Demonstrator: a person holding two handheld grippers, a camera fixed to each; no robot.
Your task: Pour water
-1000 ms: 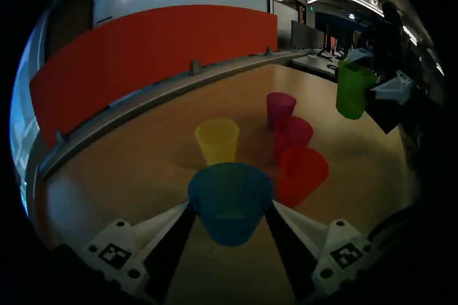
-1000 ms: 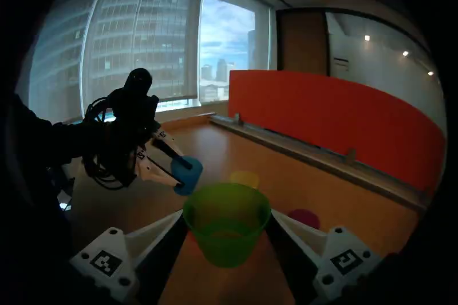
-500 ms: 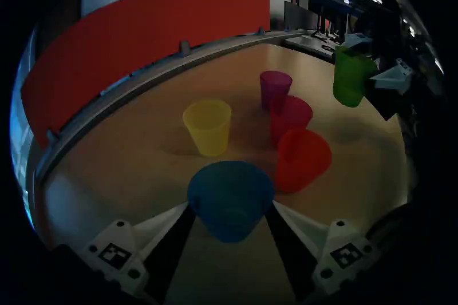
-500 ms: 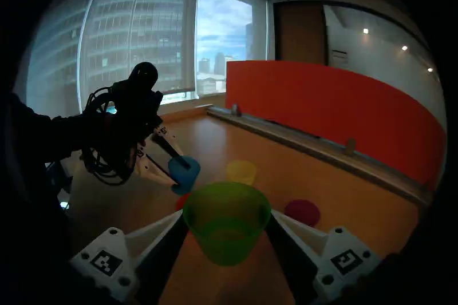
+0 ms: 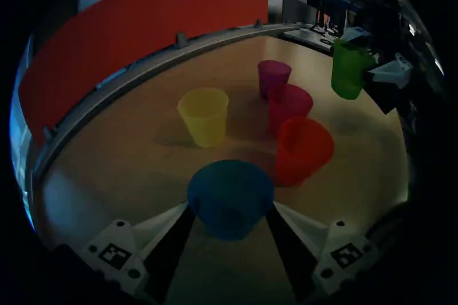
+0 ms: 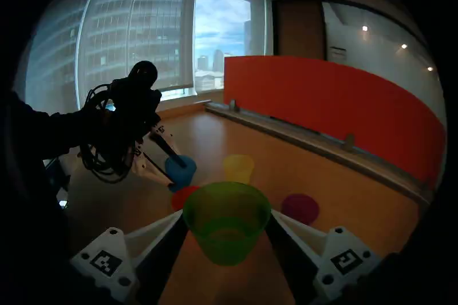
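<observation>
1. While both cups are held in the air, the left gripper (image 5: 231,213) has its jaws closed to the width of the blue cup (image 5: 231,199), one finger on each side, above the near edge of the table (image 5: 114,179). Whether this cup holds water cannot be told.
2. The right gripper (image 6: 227,230) has its jaws closed likewise on the green cup (image 6: 226,222), which is upright with what seems a little liquid low inside. In the left gripper view it hangs well apart from the blue cup, toward the table's right edge.
3. Risk, misalignment: the two rims are far apart. If either cup tips before its rim is over the other's mouth, water probably falls on the table.
4. Risk, collision: the yellow cup (image 5: 204,116), red cup (image 5: 301,150), magenta cup (image 5: 289,110) and purple cup (image 5: 273,76) stand close together mid-table, roughly between the held cups. A low crossing could knock them over.
5. Risk, grip: the smooth, tapered walls may slip or flex in the jaws as a cup tilts.
</observation>
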